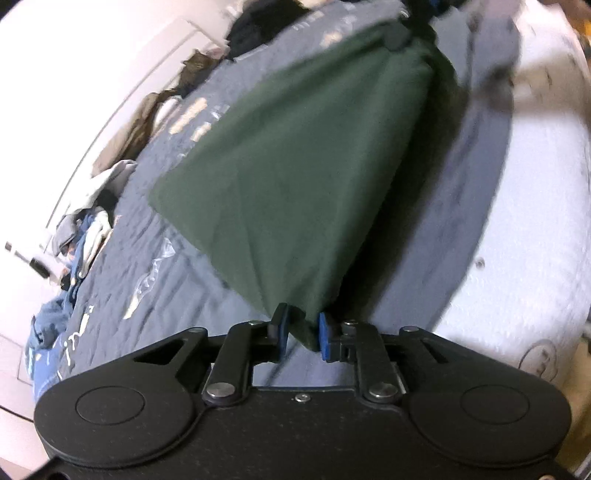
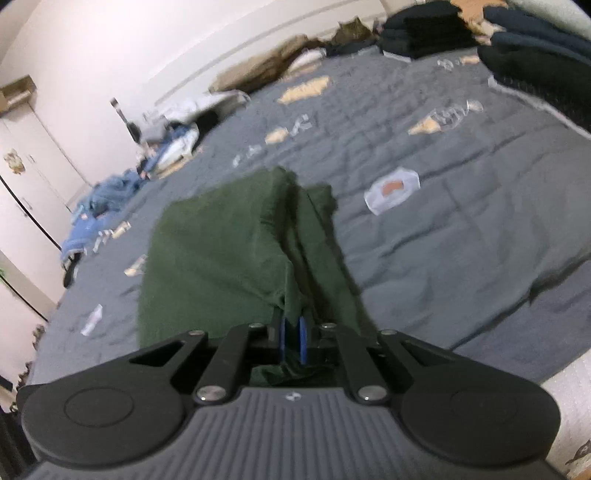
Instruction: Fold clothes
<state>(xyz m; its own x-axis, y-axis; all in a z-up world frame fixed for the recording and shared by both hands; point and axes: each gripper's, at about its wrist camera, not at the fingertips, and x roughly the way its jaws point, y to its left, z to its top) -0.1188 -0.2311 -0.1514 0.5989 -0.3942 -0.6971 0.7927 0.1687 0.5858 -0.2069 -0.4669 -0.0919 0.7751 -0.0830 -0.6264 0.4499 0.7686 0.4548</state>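
Left wrist: left gripper (image 1: 303, 330) pinches a corner of the dark green garment (image 1: 295, 166); cloth runs away from the fingers, lifted over the grey bedspread (image 1: 166, 266); far corner blurred, at the right gripper (image 1: 397, 35).

Right wrist: right gripper (image 2: 291, 338) clamped on bunched green garment (image 2: 221, 251); under-layers hidden.

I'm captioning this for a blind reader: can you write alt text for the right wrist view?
The right claw is shut on a corner of a dark green garment, which lies partly folded on a grey-blue quilted bedspread. Piles of clothes line the far edge.
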